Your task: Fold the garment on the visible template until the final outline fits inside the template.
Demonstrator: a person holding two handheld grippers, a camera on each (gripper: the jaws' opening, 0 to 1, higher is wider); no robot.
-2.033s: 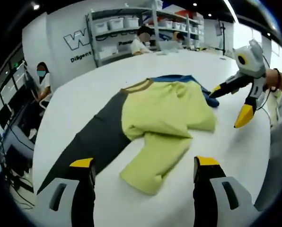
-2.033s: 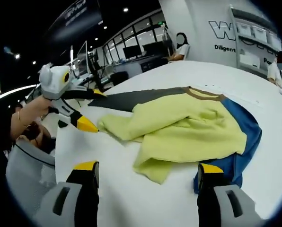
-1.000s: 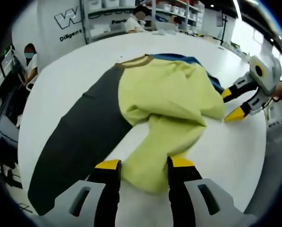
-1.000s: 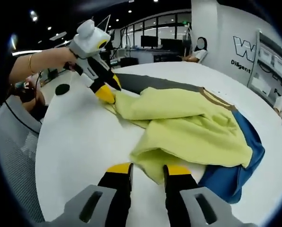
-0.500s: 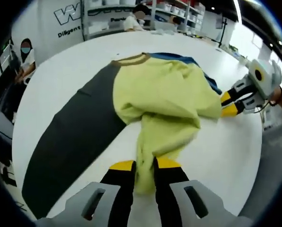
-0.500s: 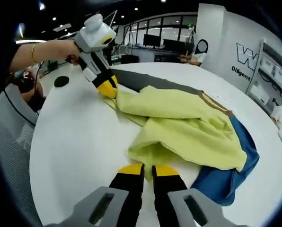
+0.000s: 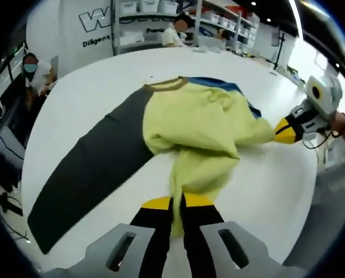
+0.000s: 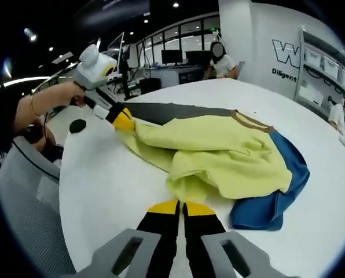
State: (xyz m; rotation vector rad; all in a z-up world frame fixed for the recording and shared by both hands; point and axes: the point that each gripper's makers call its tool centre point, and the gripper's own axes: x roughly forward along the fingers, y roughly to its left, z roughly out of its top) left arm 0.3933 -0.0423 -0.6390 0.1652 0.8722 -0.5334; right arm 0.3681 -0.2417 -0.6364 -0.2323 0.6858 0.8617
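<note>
A yellow garment point(image 7: 201, 124) with a brown collar point(image 7: 165, 85) and a blue part point(image 7: 219, 86) lies rumpled on the white table point(image 7: 91, 92). A long dark grey stretch point(image 7: 94, 168) runs flat from the collar; I cannot tell whether it is garment or template. My left gripper point(image 7: 177, 202) is shut on a yellow sleeve end. My right gripper point(image 7: 288, 131) comes in from the right, shut on the garment's far edge. In the right gripper view the right gripper point(image 8: 180, 206) pinches the yellow cloth point(image 8: 219, 145) beside the blue part point(image 8: 276, 194), and the left gripper point(image 8: 123, 119), held by a hand, grips the sleeve.
A grey mesh chair point(image 8: 28, 197) stands at the table's near edge, with a small black round thing point(image 8: 76, 125) beyond the left gripper. People sit at the far side point(image 7: 30, 63) and by the storage shelves point(image 7: 161, 14). White table top surrounds the garment.
Both grippers stood open two seconds ago and have since closed on the yellow cloth. The sleeve and edge are now drawn out longer between them.
</note>
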